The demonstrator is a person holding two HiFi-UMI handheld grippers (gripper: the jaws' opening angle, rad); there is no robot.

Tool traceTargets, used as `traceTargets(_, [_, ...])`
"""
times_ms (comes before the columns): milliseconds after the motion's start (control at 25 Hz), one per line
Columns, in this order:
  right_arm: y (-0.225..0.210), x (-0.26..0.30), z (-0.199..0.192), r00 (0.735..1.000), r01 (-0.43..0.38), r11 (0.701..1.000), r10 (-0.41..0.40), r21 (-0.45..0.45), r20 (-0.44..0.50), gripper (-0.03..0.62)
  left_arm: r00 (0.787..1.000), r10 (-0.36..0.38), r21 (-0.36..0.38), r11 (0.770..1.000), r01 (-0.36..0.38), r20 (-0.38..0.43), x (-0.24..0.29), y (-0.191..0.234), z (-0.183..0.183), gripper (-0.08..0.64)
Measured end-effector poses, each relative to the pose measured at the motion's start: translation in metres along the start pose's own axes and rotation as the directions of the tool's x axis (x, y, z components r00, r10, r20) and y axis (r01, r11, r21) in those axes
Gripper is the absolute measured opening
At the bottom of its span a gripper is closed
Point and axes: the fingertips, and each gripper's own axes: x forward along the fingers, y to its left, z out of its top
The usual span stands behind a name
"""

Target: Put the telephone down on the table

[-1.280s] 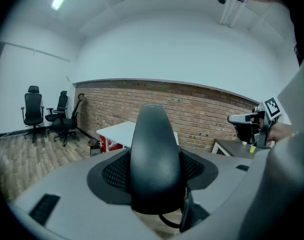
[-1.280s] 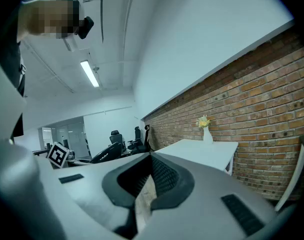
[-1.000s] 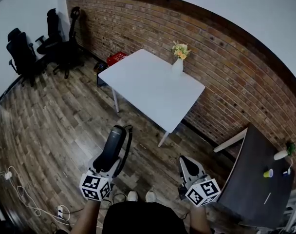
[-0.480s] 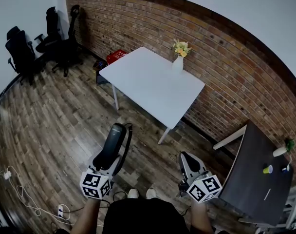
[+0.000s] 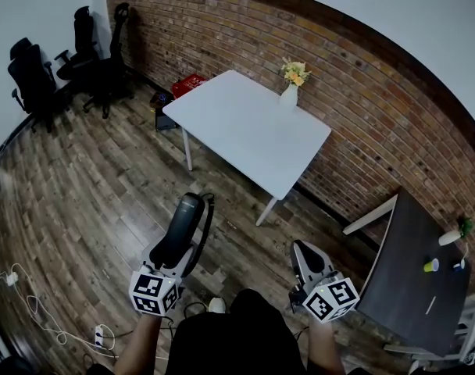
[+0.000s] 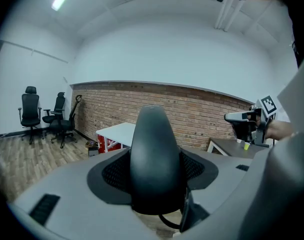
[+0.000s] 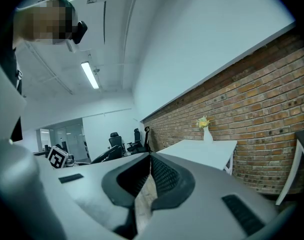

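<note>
A black telephone handset [image 5: 182,229] stands between the jaws of my left gripper [image 5: 177,250], which is shut on it; a black cord loops off its side. In the left gripper view the handset [image 6: 154,164] fills the middle and hides most of the gap. My right gripper [image 5: 302,251] is held low at the right, jaws shut with nothing between them, as the right gripper view [image 7: 151,170] shows. The white table [image 5: 237,123] stands ahead by the brick wall, some way beyond both grippers, with a white vase of flowers [image 5: 290,92] on its far edge.
A dark desk [image 5: 409,287] with small items stands at the right. Black office chairs [image 5: 34,76] are at the far left. A red box [image 5: 189,86] sits on the floor behind the table. Cables [image 5: 34,319] lie on the wood floor at the lower left.
The view has shifted slightly toward the table, and a dark leg now shows at the bottom. Both grippers keep their places, the left still holding the handset.
</note>
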Motion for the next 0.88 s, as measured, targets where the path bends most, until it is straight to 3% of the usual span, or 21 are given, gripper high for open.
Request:
traceTargets(400, [-0.009, 0.019, -0.004, 1.000, -0.018, 1.000, 0.018, 0.017, -0.008, 0.023, 1.000, 0.012, -0.005, 1.000, -0.012, -0.020, 0.013, 0.009, 0.002, 0.276])
traceTargets(880, [-0.085, 0.082, 0.017, 0.999, -0.037, 0.999, 0.038, 0.035, -0.022, 0.023, 0.999, -0.044, -0.020, 0.999, 0.044, -0.002, 0.102, 0.000, 0.036, 0.276])
